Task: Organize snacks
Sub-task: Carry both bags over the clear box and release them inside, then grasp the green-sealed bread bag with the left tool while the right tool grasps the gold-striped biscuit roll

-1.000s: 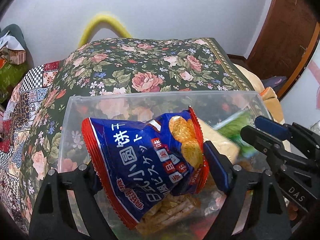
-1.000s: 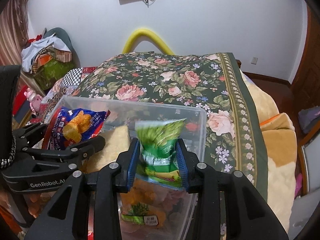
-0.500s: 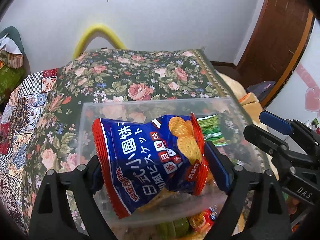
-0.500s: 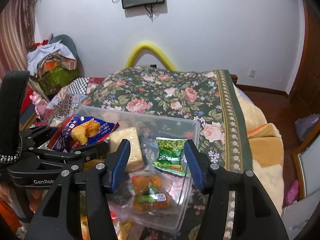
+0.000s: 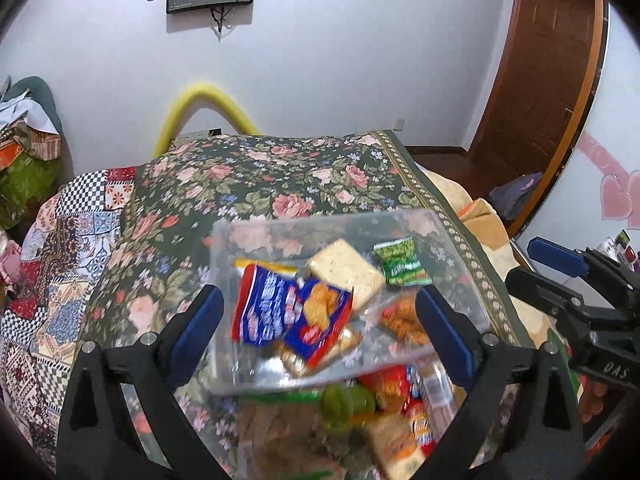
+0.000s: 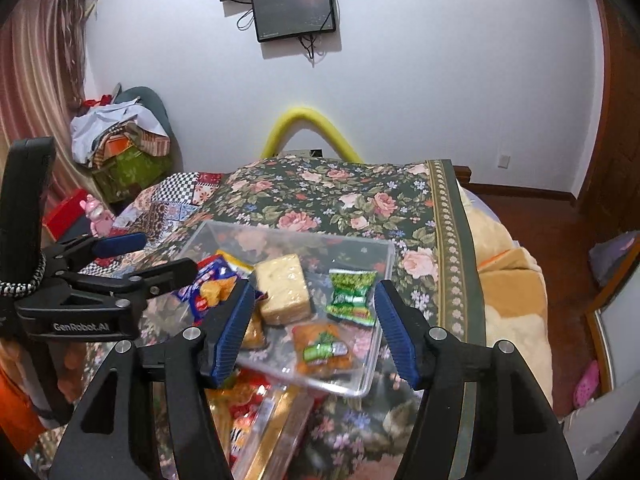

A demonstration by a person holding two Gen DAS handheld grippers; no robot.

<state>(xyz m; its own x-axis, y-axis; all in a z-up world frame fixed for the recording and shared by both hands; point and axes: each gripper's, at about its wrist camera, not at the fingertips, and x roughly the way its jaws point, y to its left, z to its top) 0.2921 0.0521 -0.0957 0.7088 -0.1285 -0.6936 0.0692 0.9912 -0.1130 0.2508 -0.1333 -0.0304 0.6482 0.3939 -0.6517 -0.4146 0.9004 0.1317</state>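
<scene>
Left gripper (image 5: 320,320) and right gripper (image 6: 316,328), both spread and holding nothing, frame the lower half of each view. At centre, a clear plastic bin (image 6: 384,252) on the floral bedspread (image 6: 340,196) contains a blue biscuit bag (image 5: 292,316), a pale cracker block (image 6: 284,288) and a green snack packet (image 6: 352,296).

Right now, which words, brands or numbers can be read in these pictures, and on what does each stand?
"GenRobot.AI": on the left gripper body, seen from the right wrist.
"DAS": on the right gripper body, seen from the left wrist.
Blue snack bag: print too blurred to read.
Green packet and orange packet: labels too small.
</scene>
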